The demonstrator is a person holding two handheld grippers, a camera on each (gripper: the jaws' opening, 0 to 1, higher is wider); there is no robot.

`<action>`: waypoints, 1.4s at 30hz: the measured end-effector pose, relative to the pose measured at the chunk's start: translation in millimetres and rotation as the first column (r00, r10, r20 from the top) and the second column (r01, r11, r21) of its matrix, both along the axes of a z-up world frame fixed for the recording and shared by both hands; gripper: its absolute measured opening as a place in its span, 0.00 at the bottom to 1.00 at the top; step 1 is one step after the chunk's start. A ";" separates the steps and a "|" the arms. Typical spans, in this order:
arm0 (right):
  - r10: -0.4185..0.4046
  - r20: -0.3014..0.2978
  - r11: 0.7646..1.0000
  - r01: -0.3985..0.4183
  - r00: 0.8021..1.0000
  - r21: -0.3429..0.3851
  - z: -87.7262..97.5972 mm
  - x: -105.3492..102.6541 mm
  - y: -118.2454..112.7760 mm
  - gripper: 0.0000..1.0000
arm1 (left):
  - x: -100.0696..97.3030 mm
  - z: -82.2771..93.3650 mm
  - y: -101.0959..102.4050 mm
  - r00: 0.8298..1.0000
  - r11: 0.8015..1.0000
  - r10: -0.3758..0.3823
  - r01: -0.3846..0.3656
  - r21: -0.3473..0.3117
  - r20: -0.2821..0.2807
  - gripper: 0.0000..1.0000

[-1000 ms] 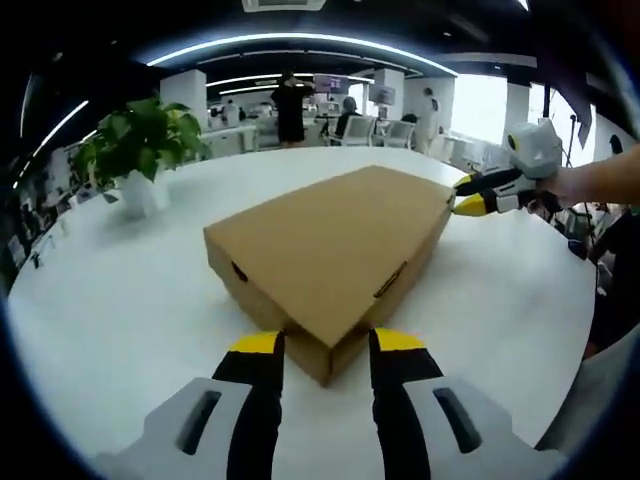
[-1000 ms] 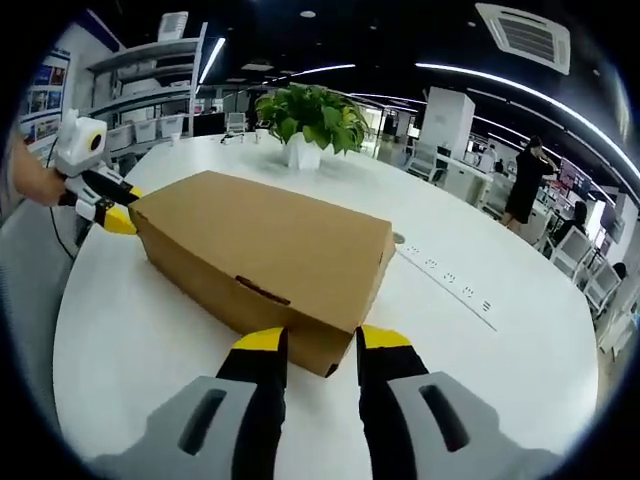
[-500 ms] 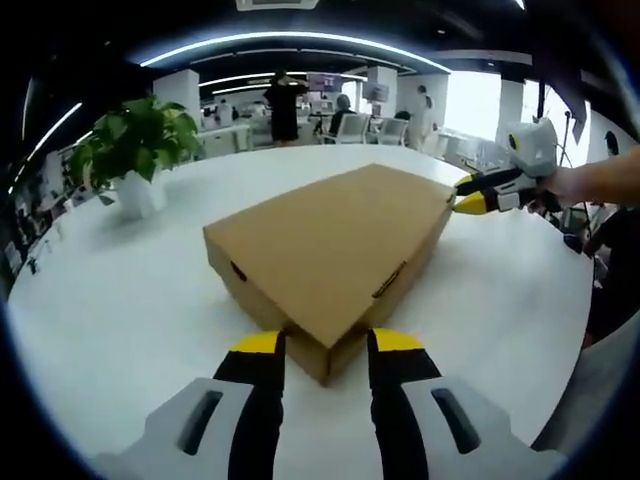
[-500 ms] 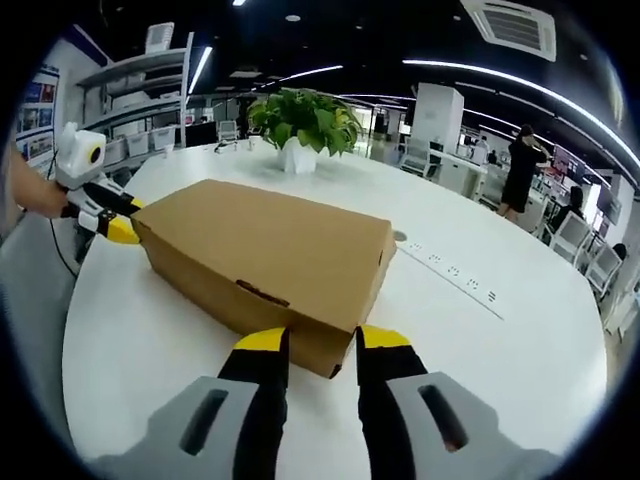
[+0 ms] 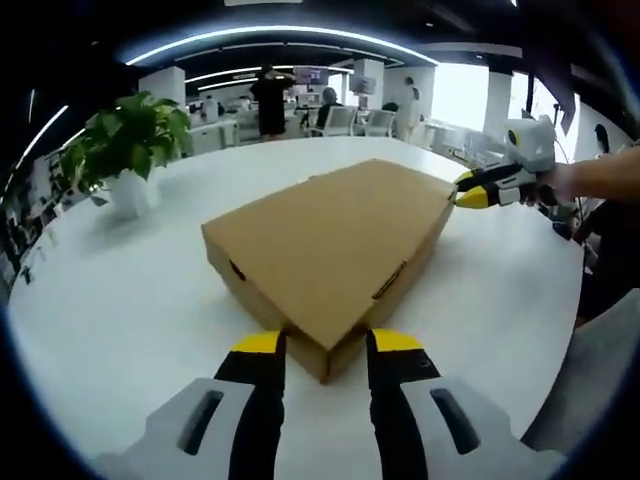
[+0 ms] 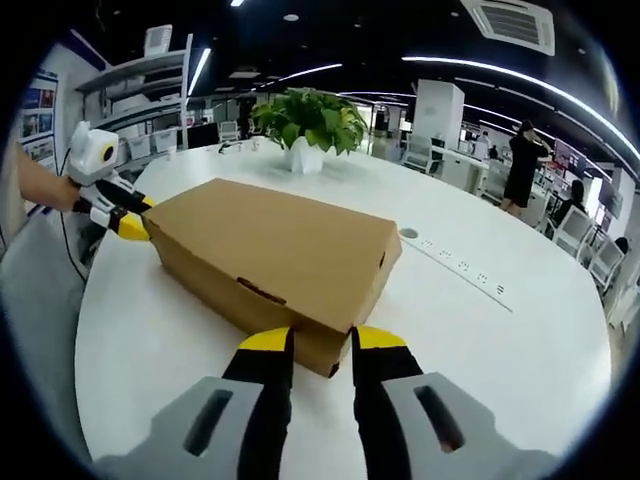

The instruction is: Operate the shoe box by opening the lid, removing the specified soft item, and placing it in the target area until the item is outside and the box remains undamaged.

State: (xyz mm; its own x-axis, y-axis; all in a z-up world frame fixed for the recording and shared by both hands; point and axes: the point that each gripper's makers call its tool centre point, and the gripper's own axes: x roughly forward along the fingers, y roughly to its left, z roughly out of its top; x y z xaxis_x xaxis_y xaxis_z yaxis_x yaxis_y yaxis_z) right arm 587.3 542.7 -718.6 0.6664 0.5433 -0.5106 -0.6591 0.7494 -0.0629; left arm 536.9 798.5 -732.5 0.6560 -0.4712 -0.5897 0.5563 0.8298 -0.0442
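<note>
A brown cardboard shoe box [image 5: 330, 235] lies on the white table [image 5: 120, 300] with its lid down. My left gripper [image 5: 327, 342] is open, its yellow-tipped jaws straddling the box's near corner. At the far right corner of the box, the right gripper [image 5: 470, 192] is held by a hand. In the right gripper view the same box [image 6: 275, 250] runs away to the left. My right gripper [image 6: 321, 338] is open astride its near corner, and the left gripper [image 6: 128, 222] touches the opposite corner. Nothing inside the box can be seen.
A potted green plant [image 5: 125, 150] [image 6: 308, 125] stands on the table beyond the box. A strip of cable ports [image 6: 455, 268] crosses the tabletop to the right. Shelving [image 6: 140, 100] and office desks with people lie past the table's edge.
The right gripper's jaws have drawn slightly closer around the box corner. Both views shifted a little; the box and its lid have not moved.
</note>
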 end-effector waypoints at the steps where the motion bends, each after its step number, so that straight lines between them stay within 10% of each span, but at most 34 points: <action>1: -0.001 0.001 1.000 0.001 1.000 -0.001 0.0 -2.4 1.3 0.19 | -0.4 -0.3 2.1 1.000 1.000 -0.007 0.007 0.001 -0.003 0.31; 42: -0.054 -0.014 0.998 0.054 0.998 0.022 0.7 -79.6 41.8 0.12 | -7.4 -0.1 49.5 0.961 0.962 -0.260 0.266 0.057 -0.094 0.30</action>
State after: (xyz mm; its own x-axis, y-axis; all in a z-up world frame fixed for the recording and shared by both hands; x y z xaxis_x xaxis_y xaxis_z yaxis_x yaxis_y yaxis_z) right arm 507.8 584.5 -717.9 0.6884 0.5184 -0.5073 -0.6184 0.7850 -0.0371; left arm 529.5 848.0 -732.6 0.4599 -0.5770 -0.6749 0.7522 0.6571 -0.0492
